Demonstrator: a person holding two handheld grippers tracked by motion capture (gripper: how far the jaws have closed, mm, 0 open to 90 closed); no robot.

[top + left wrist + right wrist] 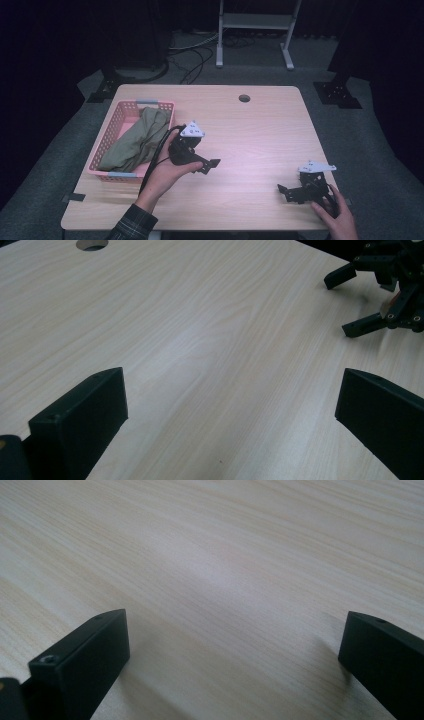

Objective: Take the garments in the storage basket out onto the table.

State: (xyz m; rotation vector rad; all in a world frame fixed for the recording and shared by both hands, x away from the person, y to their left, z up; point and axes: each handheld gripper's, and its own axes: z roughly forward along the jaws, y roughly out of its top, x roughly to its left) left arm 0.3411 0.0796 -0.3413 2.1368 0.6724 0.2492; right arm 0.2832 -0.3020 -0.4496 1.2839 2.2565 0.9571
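Olive cloth is bunched up in the pink basket by the table's left edge. Both left gripper and right gripper are spread wide, empty. I'd grab a top fold, not the basket rim.

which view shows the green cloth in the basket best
The high view: the green cloth lies heaped in the pink basket beside the left claw. Both gripper views face bare table instead.
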